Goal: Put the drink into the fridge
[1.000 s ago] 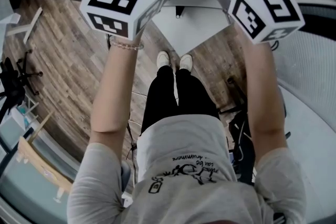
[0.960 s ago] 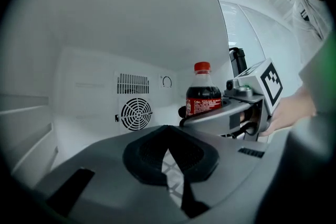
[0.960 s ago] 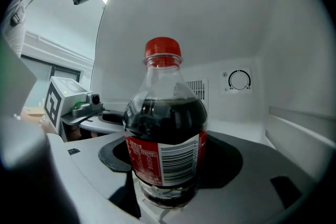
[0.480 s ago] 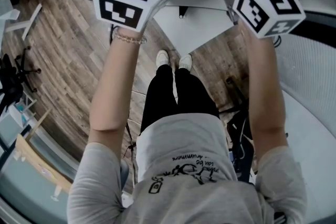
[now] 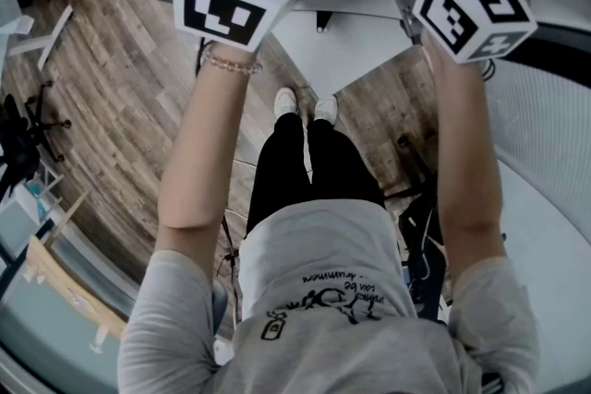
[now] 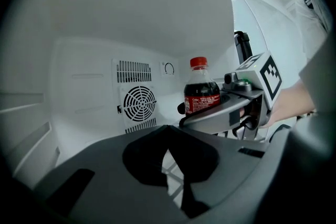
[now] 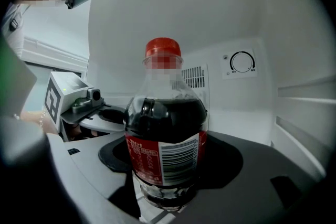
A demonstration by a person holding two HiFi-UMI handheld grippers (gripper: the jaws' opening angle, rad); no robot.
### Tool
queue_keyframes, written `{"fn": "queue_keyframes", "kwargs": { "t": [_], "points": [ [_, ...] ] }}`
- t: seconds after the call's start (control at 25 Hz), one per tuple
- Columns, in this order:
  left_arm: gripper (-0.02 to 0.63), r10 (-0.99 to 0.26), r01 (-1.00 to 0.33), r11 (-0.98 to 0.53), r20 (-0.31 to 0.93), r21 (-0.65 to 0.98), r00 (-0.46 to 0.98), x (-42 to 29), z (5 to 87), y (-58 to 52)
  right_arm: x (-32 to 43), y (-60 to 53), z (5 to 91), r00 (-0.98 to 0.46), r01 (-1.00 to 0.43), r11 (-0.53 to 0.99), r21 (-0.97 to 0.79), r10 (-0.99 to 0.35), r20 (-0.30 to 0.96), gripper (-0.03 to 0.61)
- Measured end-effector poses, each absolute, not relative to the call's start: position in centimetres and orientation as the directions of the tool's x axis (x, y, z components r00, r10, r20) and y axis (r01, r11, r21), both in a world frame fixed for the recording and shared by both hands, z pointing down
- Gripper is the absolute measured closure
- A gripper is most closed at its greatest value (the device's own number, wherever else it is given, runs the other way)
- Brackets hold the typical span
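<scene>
Right gripper view: shows the right gripper (image 7: 165, 189) clamped on a cola bottle (image 7: 165, 139), one jaw pressed to each side of its lower half. Holds it upright, red cap (image 7: 163, 48) on top, label and barcode facing the camera, dark drink filling it to the shoulder. Cannot tell whether the base touches anything underneath. Beyond the bottle, meets the white inner wall of the fridge (image 7: 299, 113), with a round thermostat dial (image 7: 242, 62) up to the right and a slotted vent (image 7: 197, 77) just behind the bottle's shoulder. Off to the left, catches the left gripper (image 7: 107, 113) near the bottle but apart from it, marker cube (image 7: 54, 96) at its rear.

Left gripper view: finds that gripper's jaws closed tip to tip with nothing between them. Leaves only a thin wedge of wire shelf (image 6: 176, 173) visible just behind the tips. Farther out, takes in a round fan grille (image 6: 139, 104) on the fridge's back wall. Places the bottle to the right of it, gripped low by the right gripper, with a hand (image 6: 289, 105) behind.

Head view: looks down on both cubes held out in front, jaws hidden beneath them. Shows a bracelet (image 5: 231, 63) on the left wrist and wooden floor (image 5: 102, 97) below.
</scene>
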State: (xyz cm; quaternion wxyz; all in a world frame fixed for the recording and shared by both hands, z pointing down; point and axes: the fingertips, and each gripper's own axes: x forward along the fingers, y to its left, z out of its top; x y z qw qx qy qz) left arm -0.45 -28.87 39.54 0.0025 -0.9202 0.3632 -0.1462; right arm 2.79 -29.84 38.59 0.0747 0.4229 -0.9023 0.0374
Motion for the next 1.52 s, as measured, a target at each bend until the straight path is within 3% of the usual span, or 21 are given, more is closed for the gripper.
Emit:
{"fn": "queue_keyframes", "kwargs": {
  "t": [0.68,0.92,1.52],
  "points": [
    [0.611,-0.696,-0.695,-0.712,0.235,-0.103,0.678,-0.4,39.3,-29.1,3.2,-30.0,38.7,-0.631,-0.774,0.631,-0.048,-0.763,0.143,0.241],
    [0.611,-0.706,-0.708,-0.701,0.218,-0.083,0.674,-0.4,39.3,-28.8,4.0,-29.2,39.0,-0.605,-0.794,0.607,-0.04,-0.782,0.148,0.21],
    [0.612,-0.722,-0.731,-0.682,0.162,0.0,0.673,-1.5,37.3,-24.0,5.6,-24.0,38.3,-0.52,-0.849,0.528,-0.019,-0.83,0.199,0.212]
  ]
}}
